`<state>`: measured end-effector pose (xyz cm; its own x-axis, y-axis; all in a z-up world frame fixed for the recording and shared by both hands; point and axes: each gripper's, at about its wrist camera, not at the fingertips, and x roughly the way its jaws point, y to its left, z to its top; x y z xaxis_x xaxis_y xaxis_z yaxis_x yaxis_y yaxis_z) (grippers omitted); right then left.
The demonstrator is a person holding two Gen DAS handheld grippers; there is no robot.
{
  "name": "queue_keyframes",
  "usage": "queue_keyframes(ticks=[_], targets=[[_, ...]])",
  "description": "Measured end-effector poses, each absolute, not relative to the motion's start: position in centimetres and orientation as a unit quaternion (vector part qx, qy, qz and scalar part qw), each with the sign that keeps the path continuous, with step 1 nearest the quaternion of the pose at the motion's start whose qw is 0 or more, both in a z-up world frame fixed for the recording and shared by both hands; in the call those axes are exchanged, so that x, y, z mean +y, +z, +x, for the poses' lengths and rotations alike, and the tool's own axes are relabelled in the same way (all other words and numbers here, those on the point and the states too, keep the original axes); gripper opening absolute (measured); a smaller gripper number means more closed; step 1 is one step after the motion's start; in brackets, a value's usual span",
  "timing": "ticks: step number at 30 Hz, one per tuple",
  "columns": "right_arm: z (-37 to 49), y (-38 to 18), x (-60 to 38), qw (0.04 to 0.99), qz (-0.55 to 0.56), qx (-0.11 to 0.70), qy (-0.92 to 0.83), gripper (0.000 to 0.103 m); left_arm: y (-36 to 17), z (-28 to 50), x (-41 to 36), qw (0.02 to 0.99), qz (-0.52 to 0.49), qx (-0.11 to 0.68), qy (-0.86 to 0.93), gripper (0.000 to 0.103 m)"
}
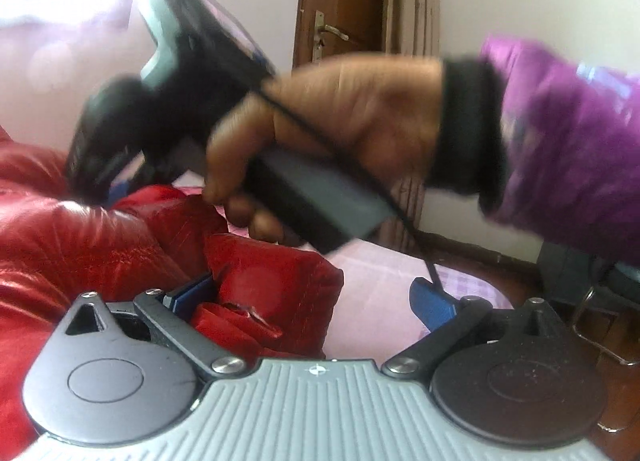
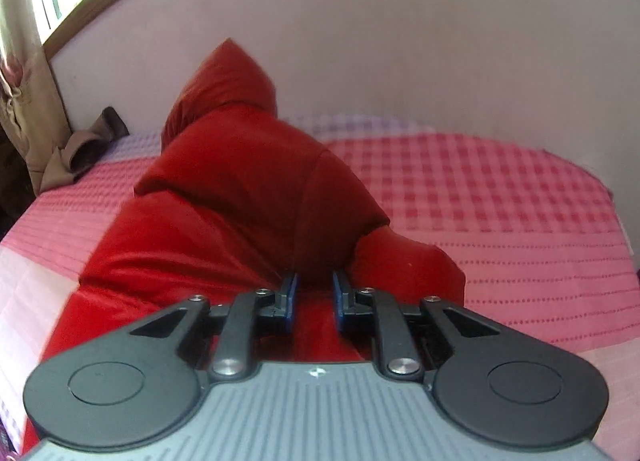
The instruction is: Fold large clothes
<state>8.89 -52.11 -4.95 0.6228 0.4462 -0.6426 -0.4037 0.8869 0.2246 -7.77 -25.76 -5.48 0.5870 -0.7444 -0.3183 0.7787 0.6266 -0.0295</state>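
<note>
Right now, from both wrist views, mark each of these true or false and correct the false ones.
1. The left tongs stand wide open with nothing clamped between them. True.
2. The shiny red puffy jacket lies on a blue striped sheet. False: it lies on a pink checked bedcover.
3. The person's right hand comes out of a purple sleeve. True.
4. The jacket's red hood lies flat on the bed. False: it stands up in a peak in front of the pale wall.
</note>
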Motion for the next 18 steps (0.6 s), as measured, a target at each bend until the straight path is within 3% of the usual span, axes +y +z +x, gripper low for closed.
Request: queue_keyframes(ticks=[6,13,18], targets=[[7.6,-7.1,-53.5,0.908,0.068,0.328,0.251,0.015,-4.6,-9.2,-22.7,0.888,0.041,0.132,-0.439,0.084],[6.1,-9.3,-54.4,0.93,0.082,0.262,0.245,0.015,-2.5,-9.8,-18.2,0.916,-0.065,0.083,-0.388,0.085],[4.6,-10.4,-54.9,0.94,0.093,0.226,0.237,0.015,-3.4,-7.6,-17.0,0.933,-0.072,0.104,-0.338,0.084]])
